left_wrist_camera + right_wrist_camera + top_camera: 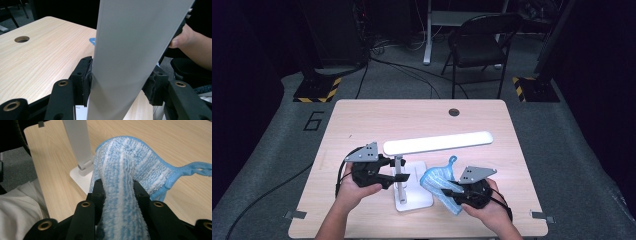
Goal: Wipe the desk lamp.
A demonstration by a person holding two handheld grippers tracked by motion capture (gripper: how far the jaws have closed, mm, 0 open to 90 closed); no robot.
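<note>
Two grips at once: my right gripper pinches the blue striped cloth tight, low by the lamp's base, ready for wiping. My left gripper clamps the white desk lamp by its arm, steadying it on the tabletop. Beyond, the floor reads "6".

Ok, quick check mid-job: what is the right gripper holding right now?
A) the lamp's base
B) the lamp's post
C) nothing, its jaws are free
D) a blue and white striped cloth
D: in the right gripper view the right gripper has its jaws pressed on both sides of a fold of the blue and white cloth, while the lamp sits between the jaws of the left gripper.
</note>
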